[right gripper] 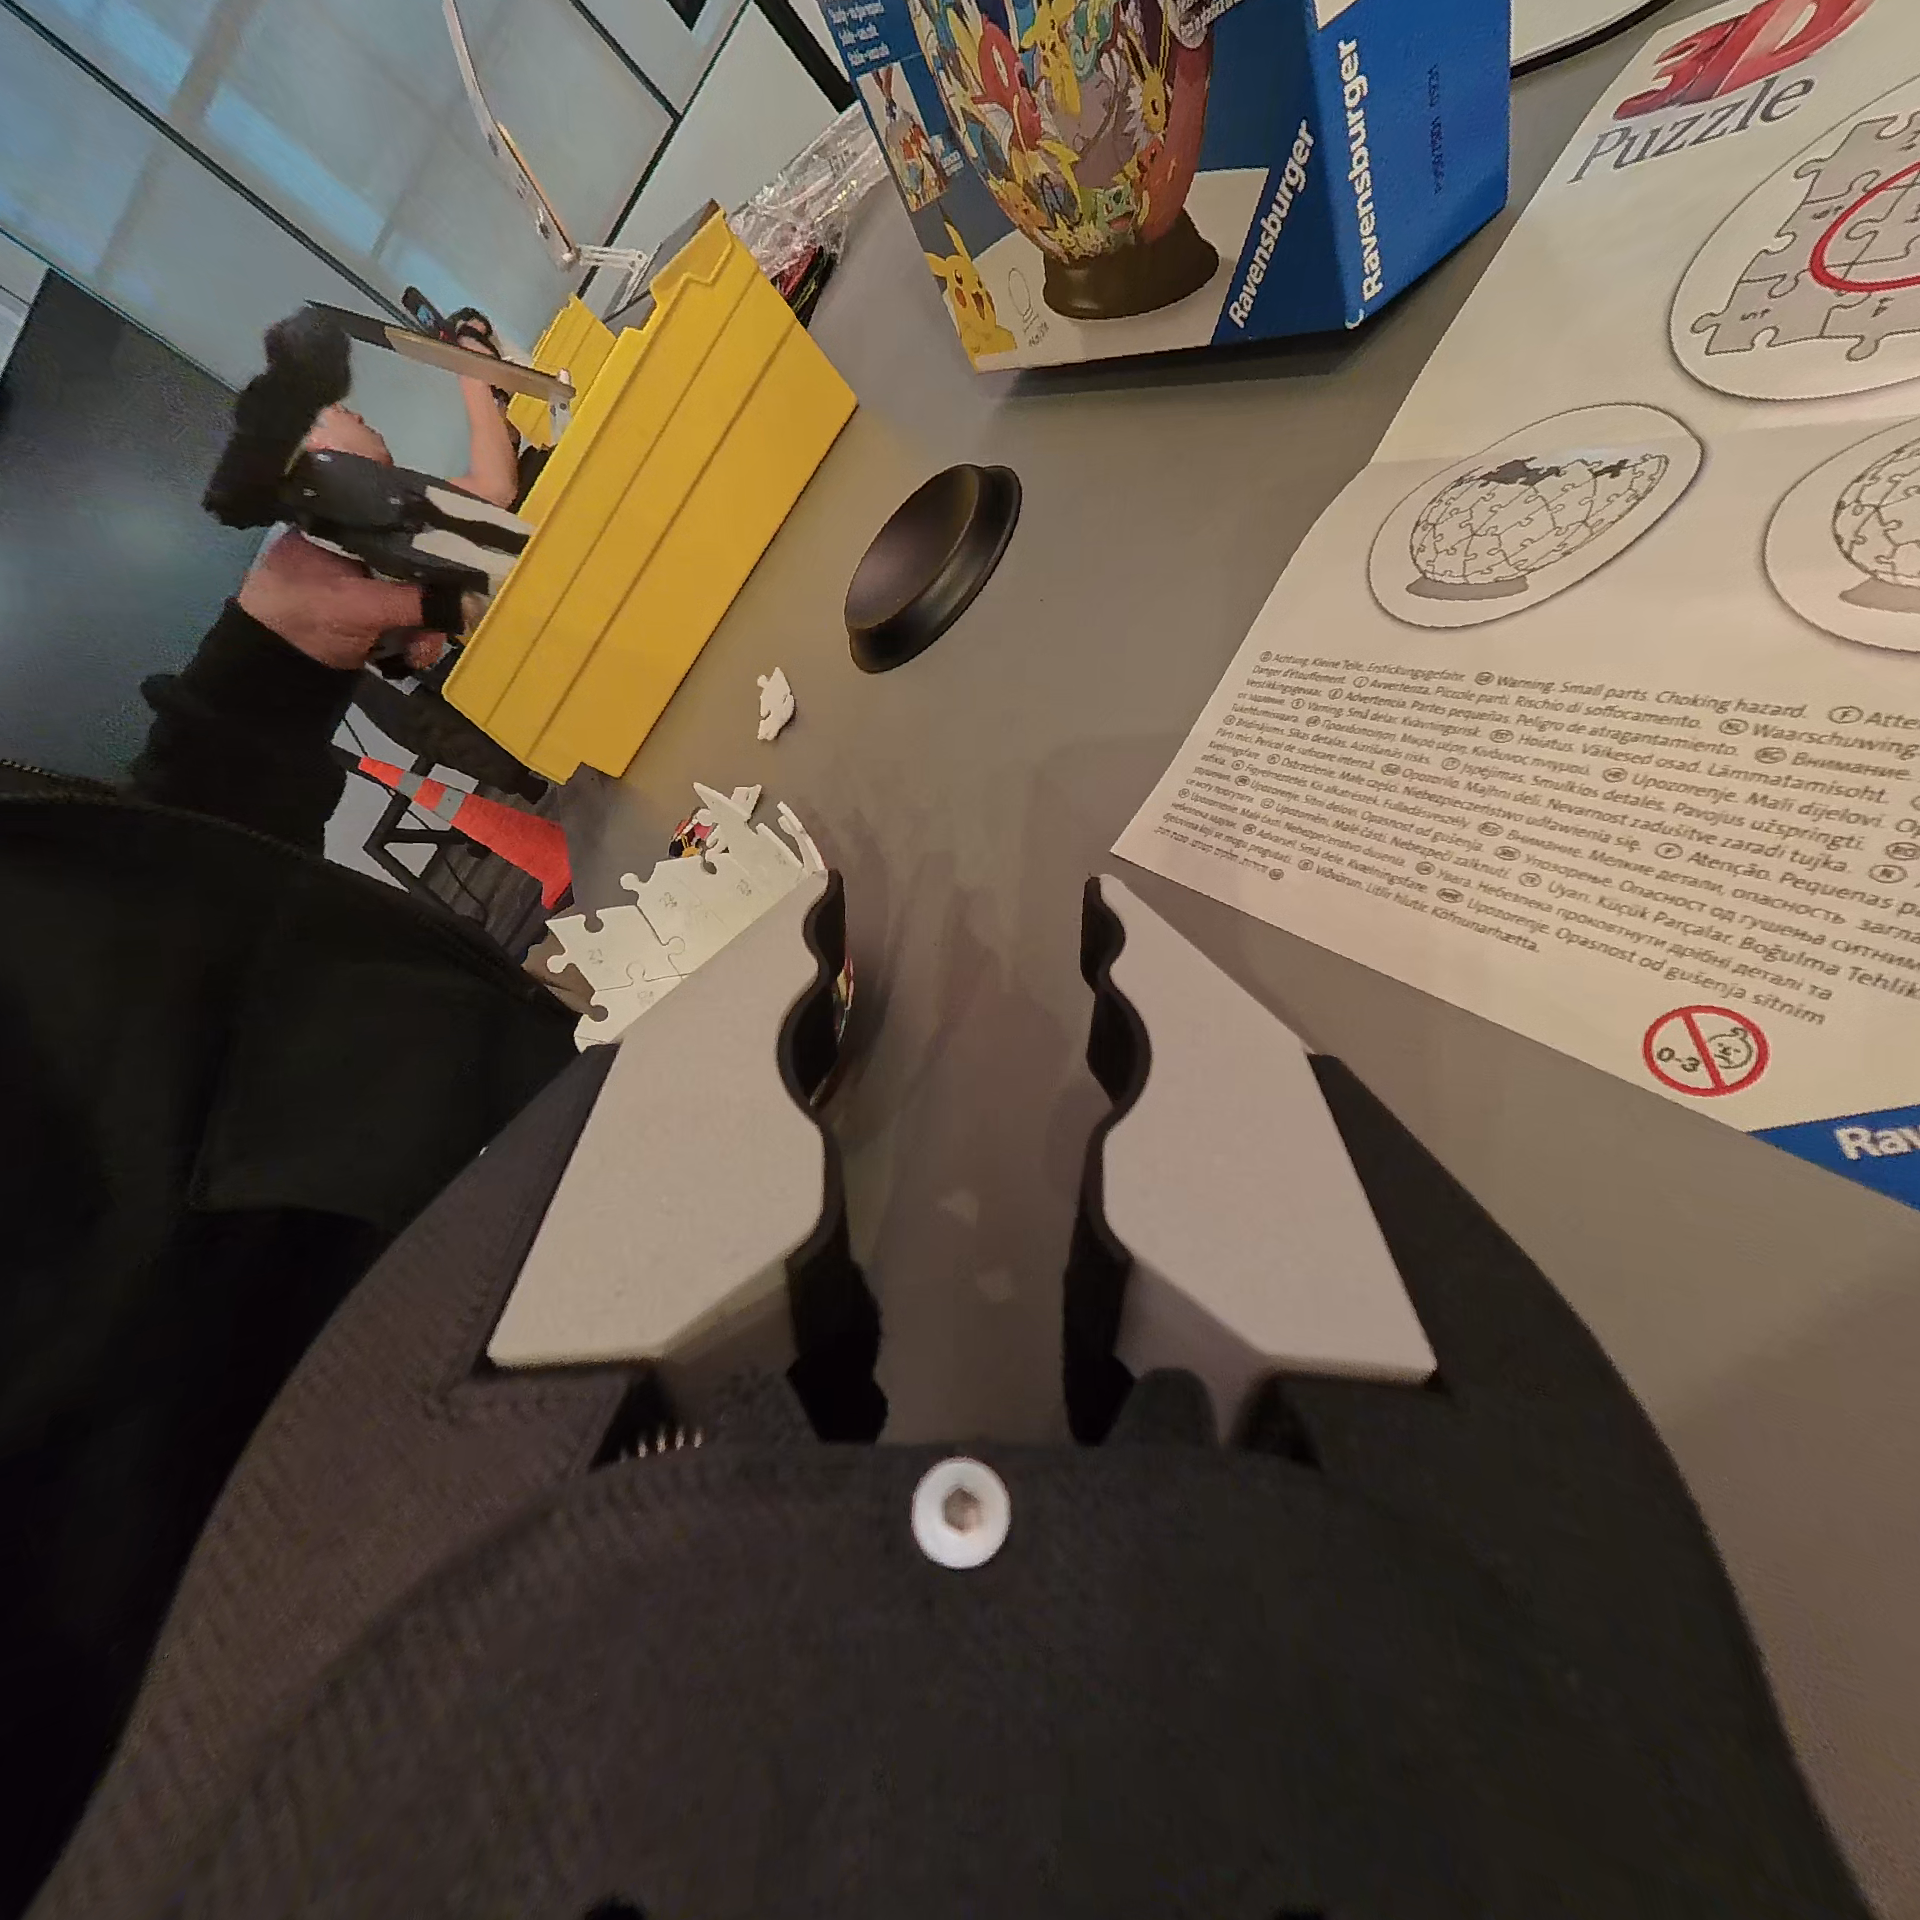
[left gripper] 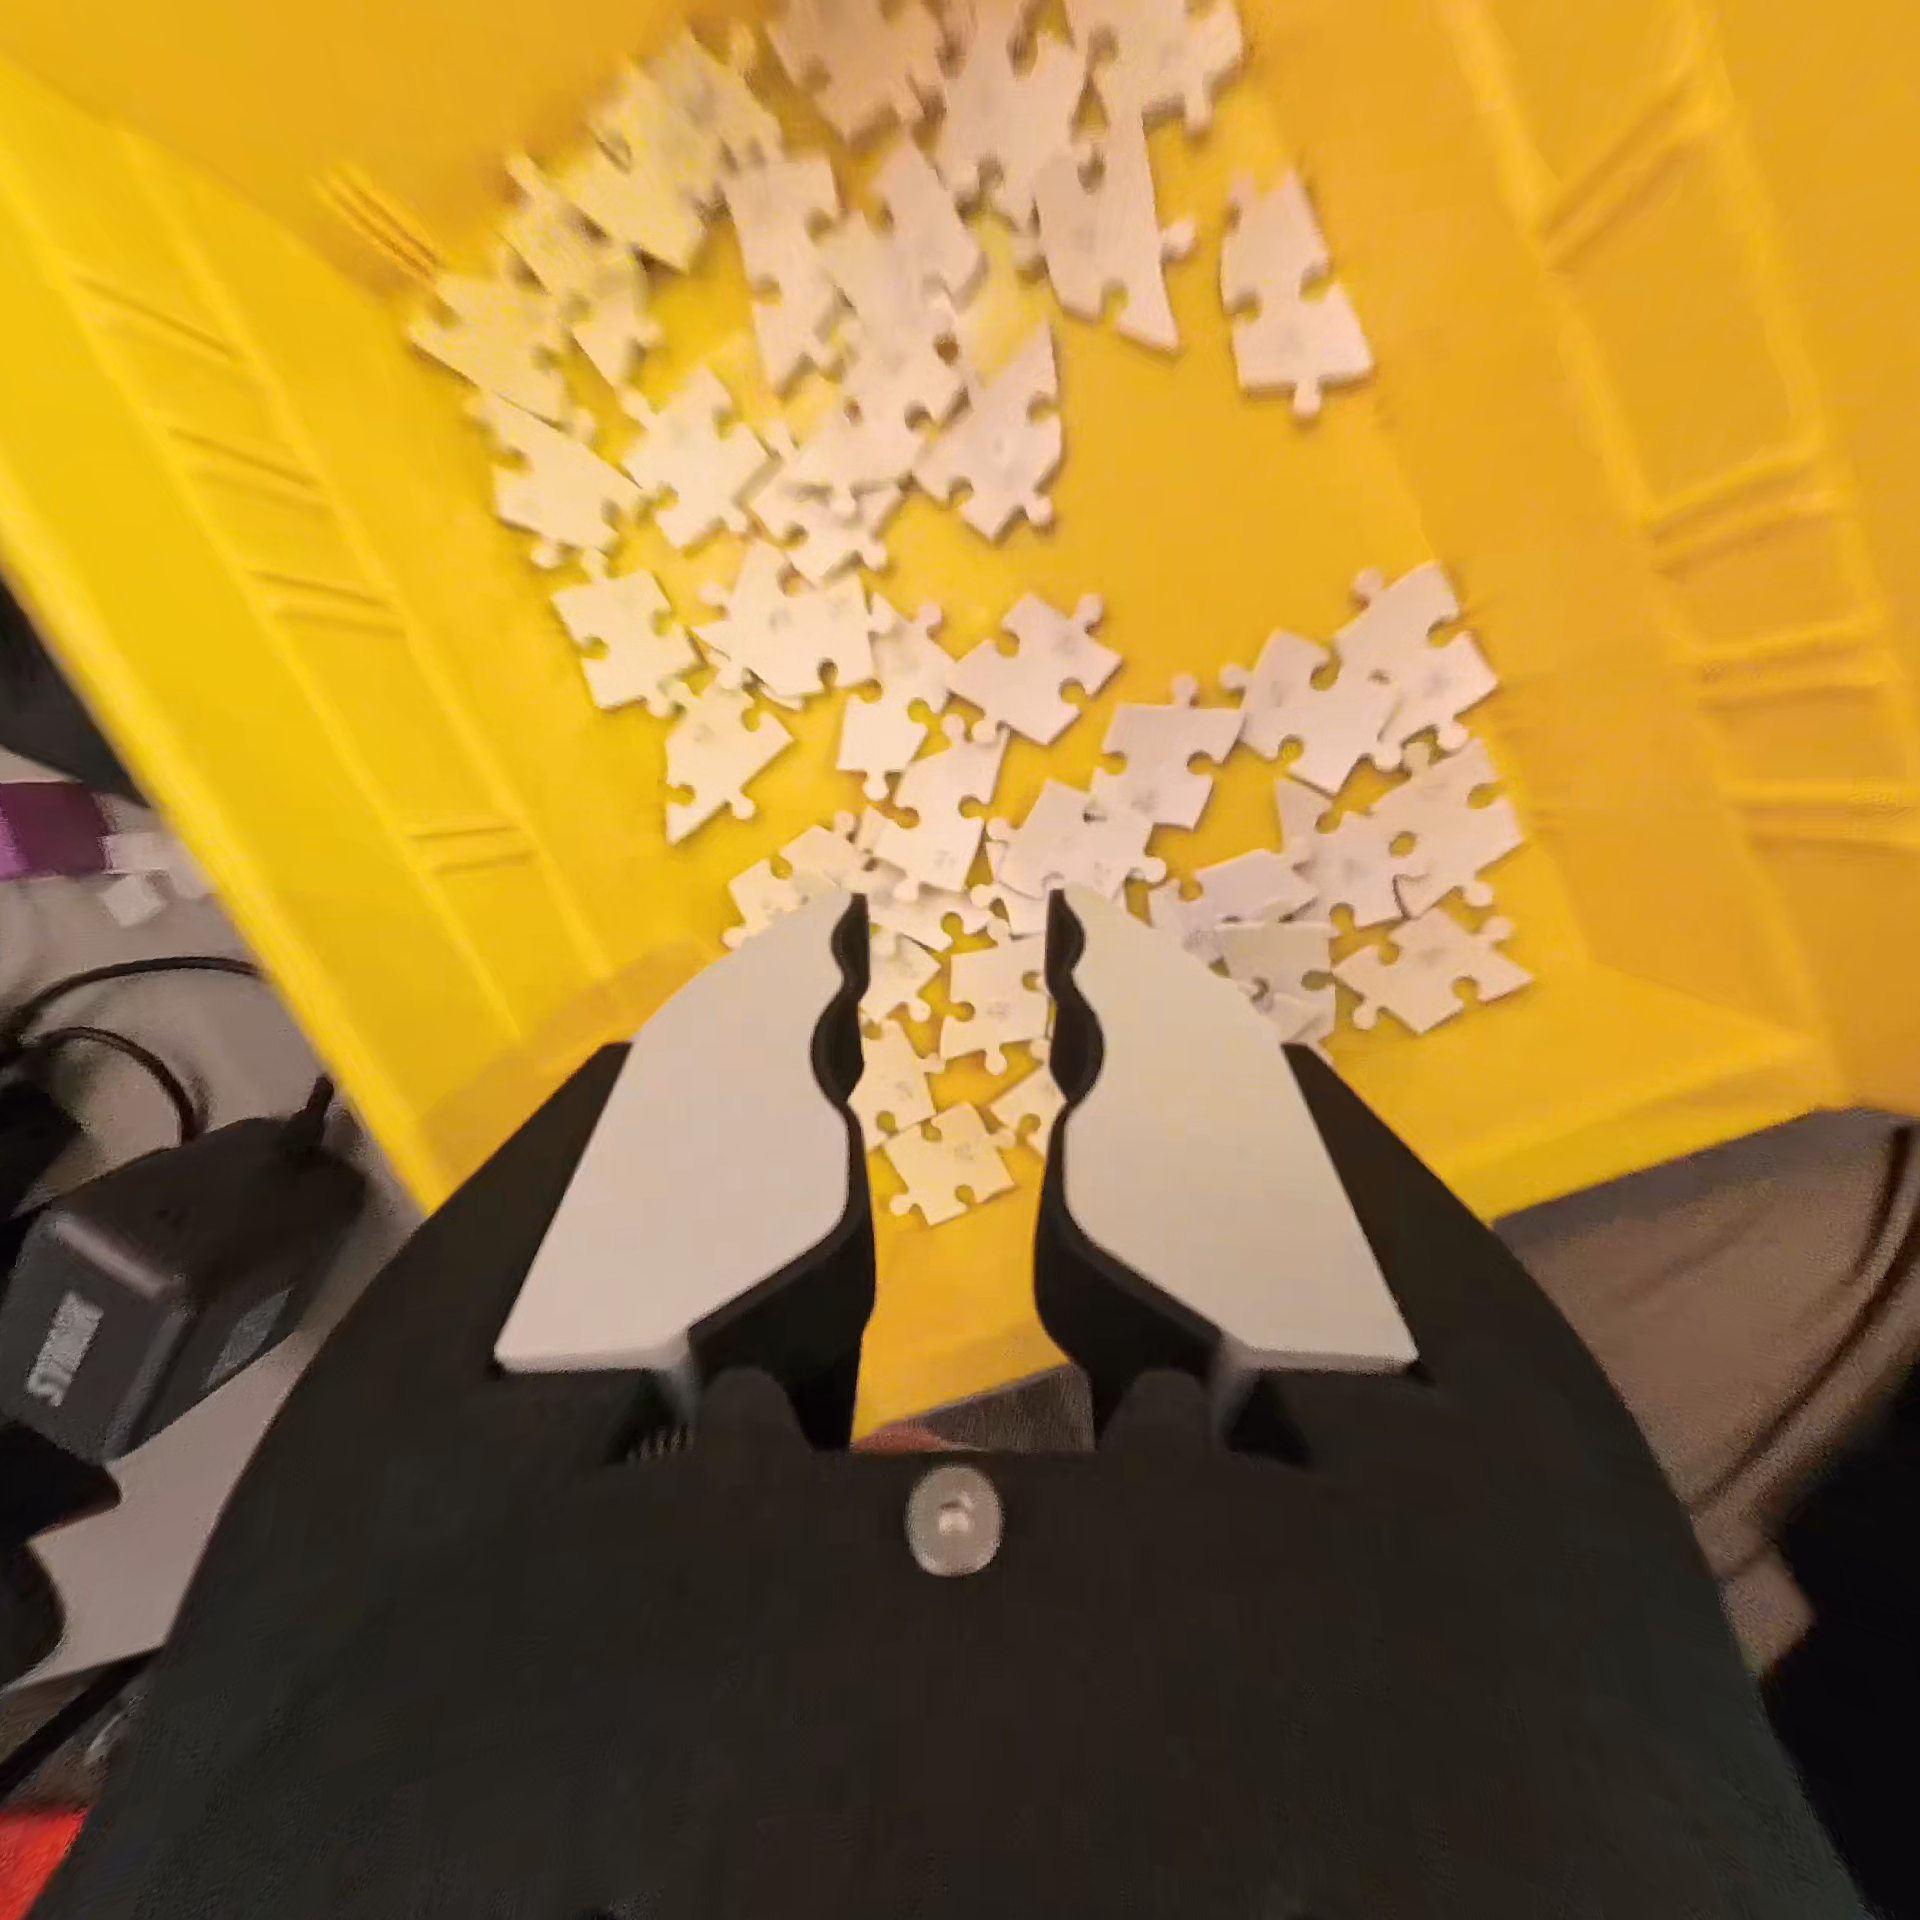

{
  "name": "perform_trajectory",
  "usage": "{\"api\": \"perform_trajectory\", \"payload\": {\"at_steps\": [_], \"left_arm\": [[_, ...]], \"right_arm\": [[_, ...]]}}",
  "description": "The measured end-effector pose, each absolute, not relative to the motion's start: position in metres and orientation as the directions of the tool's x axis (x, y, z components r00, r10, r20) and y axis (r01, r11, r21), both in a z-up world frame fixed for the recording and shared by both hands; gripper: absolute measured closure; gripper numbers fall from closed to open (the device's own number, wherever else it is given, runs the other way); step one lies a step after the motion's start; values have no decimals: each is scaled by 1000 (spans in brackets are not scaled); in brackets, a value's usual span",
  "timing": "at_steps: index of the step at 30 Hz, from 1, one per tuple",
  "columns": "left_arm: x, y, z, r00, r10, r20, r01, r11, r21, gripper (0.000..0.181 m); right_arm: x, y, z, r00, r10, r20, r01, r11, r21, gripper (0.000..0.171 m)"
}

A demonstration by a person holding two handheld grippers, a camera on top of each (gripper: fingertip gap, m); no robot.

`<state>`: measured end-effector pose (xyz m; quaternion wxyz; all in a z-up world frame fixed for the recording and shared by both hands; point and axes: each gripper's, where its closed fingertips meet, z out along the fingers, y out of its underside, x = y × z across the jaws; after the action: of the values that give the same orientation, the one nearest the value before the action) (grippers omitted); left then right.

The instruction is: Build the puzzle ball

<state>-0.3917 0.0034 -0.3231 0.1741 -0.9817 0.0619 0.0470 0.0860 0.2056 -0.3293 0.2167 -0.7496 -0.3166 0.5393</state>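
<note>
Many white puzzle pieces (left gripper: 935,582) lie face down in a yellow bin (left gripper: 1195,499). My left gripper (left gripper: 954,909) is open and empty, held over the bin's near end above the pieces. My right gripper (right gripper: 961,894) is open and empty above the grey table (right gripper: 956,790). A partly joined curved section of puzzle pieces (right gripper: 686,914) lies on the table just left of my right gripper's left finger, which hides part of it. One loose white piece (right gripper: 775,703) lies farther off. The black round stand (right gripper: 930,566) sits beyond it.
The yellow bin (right gripper: 644,520) stands at the table's left in the right wrist view, with the other gripper (right gripper: 395,520) and a hand over it. A blue puzzle box (right gripper: 1174,166) stands at the back. A paper instruction sheet (right gripper: 1558,644) lies on the right. Black power adapter (left gripper: 156,1320) and cables are left of the bin. The left gripper's tips are roughly 50 centimeters from the right gripper's.
</note>
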Motion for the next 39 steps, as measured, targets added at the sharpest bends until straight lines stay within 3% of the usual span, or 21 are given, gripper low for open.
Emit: {"api": "perform_trajectory", "payload": {"at_steps": [5,7,12,16,21,25,27,35,39], "left_arm": [[-404,-5,-363,982,-128,-141,-145,-982,-117,153],[-404,-4,-372,982,-125,-139,-139,-986,-96,167],[-403,6,-376,984,-130,-124,-142,-986,-86,168],[-402,32,-368,987,-124,-97,-143,-967,-212,167],[-420,38,-317,993,-56,-102,-88,-931,-355,167],[-429,16,-308,991,-65,-116,-95,-956,-279,150],[-427,12,-307,992,-68,-109,-96,-957,-275,153],[-422,-16,-329,979,-163,-121,-174,-981,-82,165],[-424,-23,-324,978,-176,-109,-184,-981,-67,163]], "right_arm": [[86,206,-329,218,707,-673,238,-707,-666,126],[86,206,-329,217,706,-674,237,-708,-665,126],[86,206,-329,213,705,-676,235,-709,-665,126],[86,206,-328,212,706,-676,234,-708,-666,126],[86,206,-328,213,705,-677,233,-709,-665,126],[86,206,-328,212,704,-678,234,-710,-664,126],[86,206,-328,212,705,-677,235,-709,-665,126],[86,206,-328,210,705,-677,234,-709,-665,127],[86,206,-328,208,705,-678,234,-709,-665,127]]}}
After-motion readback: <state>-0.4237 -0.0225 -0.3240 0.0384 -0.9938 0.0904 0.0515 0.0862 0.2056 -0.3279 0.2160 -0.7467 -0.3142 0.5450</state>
